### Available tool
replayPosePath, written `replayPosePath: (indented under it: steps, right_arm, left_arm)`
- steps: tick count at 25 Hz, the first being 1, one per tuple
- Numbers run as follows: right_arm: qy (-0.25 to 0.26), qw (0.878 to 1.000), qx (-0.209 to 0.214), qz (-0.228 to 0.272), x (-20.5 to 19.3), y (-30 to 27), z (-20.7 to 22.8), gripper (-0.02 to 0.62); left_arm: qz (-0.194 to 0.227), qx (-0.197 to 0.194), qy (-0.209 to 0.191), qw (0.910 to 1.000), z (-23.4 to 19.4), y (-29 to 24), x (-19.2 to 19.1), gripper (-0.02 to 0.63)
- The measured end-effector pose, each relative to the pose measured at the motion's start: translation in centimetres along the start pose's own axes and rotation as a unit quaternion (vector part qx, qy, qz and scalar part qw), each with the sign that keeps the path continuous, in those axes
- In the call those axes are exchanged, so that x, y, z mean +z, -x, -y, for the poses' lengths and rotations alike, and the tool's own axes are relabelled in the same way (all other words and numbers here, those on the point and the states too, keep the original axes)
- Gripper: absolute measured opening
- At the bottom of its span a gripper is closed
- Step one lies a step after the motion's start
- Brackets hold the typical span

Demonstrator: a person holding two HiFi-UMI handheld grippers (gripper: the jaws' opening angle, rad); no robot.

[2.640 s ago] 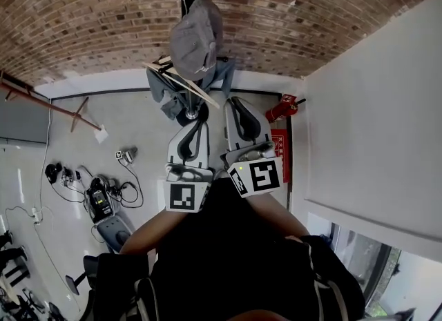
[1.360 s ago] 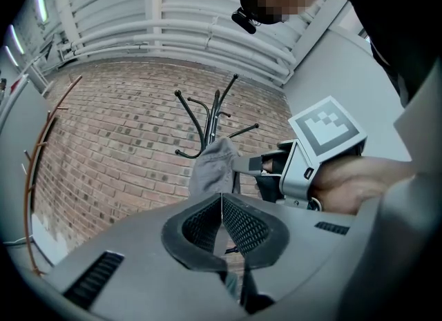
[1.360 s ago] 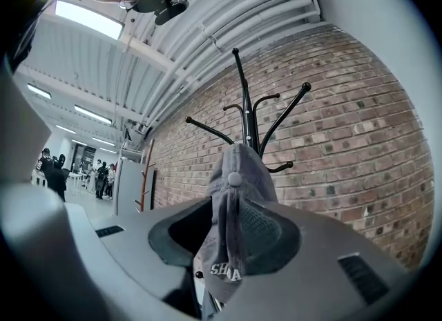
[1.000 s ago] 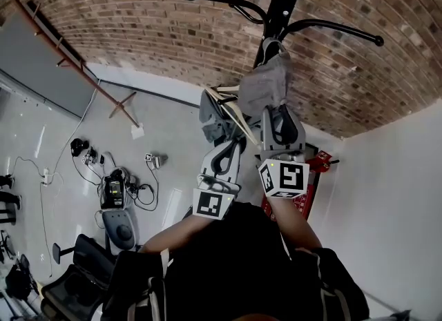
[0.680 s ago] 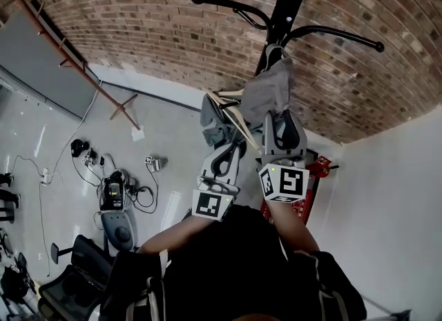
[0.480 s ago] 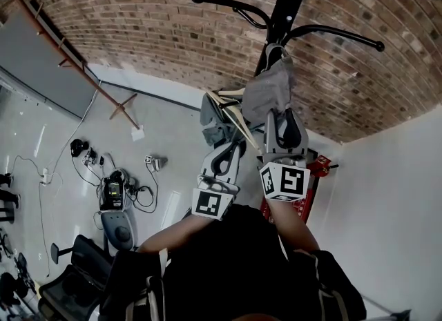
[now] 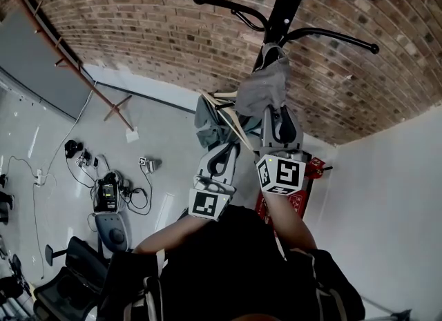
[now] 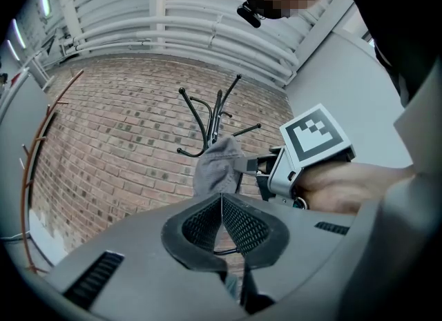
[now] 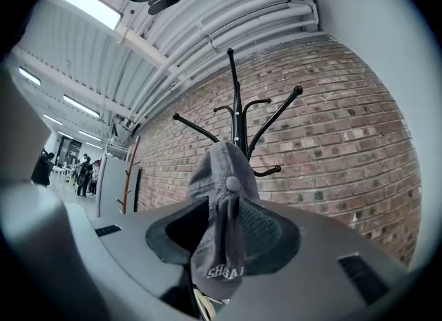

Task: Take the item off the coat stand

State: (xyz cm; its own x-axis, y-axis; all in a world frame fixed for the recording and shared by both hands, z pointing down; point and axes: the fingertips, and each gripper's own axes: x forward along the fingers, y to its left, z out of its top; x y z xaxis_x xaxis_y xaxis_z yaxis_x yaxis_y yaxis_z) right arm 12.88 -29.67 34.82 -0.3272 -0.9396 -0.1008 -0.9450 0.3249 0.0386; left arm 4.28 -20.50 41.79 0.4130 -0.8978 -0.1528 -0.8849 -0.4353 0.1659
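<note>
A grey cap (image 7: pixel 266 92) hangs from a hook of the black coat stand (image 7: pixel 290 2), in front of a brick wall. My right gripper (image 7: pixel 273 111) is raised to the cap's lower part. In the right gripper view the cap (image 9: pixel 221 230) droops between the wide-open jaws of the right gripper (image 9: pixel 224 206), with a dark gap beside the left pad. My left gripper (image 7: pixel 224 148) sits lower and to the left, away from the cap. In the left gripper view its pads meet at the tip of the left gripper (image 8: pixel 222 197), and the cap (image 8: pixel 215 168) shows beyond.
A blue-grey garment (image 7: pixel 207 116) on a wooden hanger (image 7: pixel 231 116) hangs lower on the stand. A red fire extinguisher (image 7: pixel 314 168) stands by the white wall (image 7: pixel 387 195) at the right. Cables and devices (image 7: pixel 103 192) lie on the floor at the left.
Both grippers have come up from below the cap, and the right one now reaches round its lower part. Over the last second the view has only shifted slightly.
</note>
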Motion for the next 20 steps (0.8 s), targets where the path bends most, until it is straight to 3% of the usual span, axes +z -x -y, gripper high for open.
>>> replayPosePath:
  steps: [10,20]
  right_arm:
    - [-0.017,0.999,0.030,0.019,0.6,0.7,-1.1,0.060]
    - [-0.031,0.997,0.041,0.054,3.2,2.5,-1.8,0.044]
  left_arm:
    - [-0.004,0.002,0.003,1.0000,0.1,0.8,-0.2,0.020]
    - [-0.005,-0.002,0.003,1.0000,0.6,2.3,0.1,0.020]
